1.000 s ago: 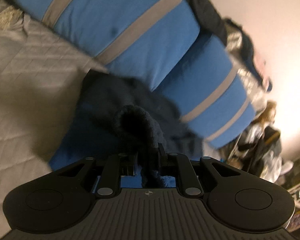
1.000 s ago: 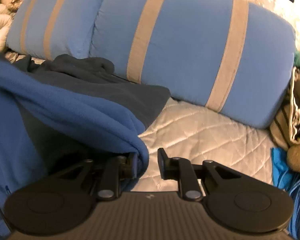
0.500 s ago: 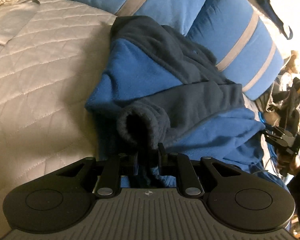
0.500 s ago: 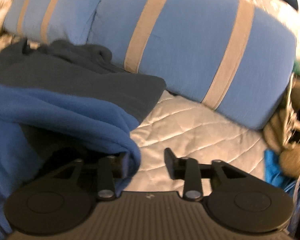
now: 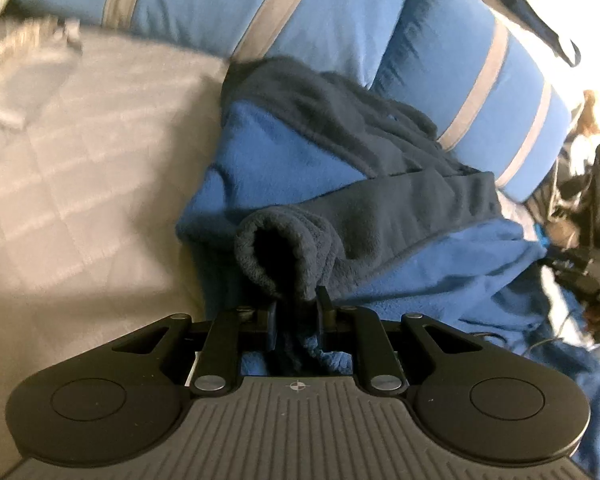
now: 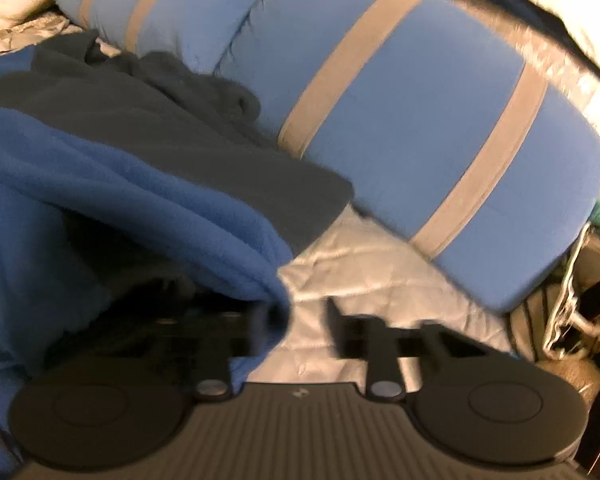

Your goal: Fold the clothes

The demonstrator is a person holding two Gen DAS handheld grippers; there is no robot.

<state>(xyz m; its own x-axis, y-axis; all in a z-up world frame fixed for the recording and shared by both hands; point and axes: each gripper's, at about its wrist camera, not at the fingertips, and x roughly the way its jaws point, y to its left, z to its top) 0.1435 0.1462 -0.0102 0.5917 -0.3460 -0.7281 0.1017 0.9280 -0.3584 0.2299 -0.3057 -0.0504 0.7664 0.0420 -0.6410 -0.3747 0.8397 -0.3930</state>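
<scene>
A fleece jacket (image 5: 292,160), bright blue with navy panels, lies crumpled on the quilt against the pillows. My left gripper (image 5: 298,308) is shut on its navy sleeve cuff (image 5: 276,248), whose round opening faces the camera. In the right wrist view the same jacket (image 6: 120,168) fills the left side. A blue fold of it hangs over the left finger of my right gripper (image 6: 300,320). That gripper is open, with bare quilt showing in the gap. My right gripper also shows at the left wrist view's right edge (image 5: 584,272), blurred.
Two blue pillows with grey stripes (image 5: 228,4) (image 6: 420,120) lie along the far side of the pale quilted bedspread (image 5: 80,168) (image 6: 360,264). Cluttered bags and cords (image 6: 572,312) sit past the bed's right edge.
My left gripper has drawn back from the pillows with the cuff still held, so more of the jacket shows. My right gripper's jaws have spread a little and its view has shifted.
</scene>
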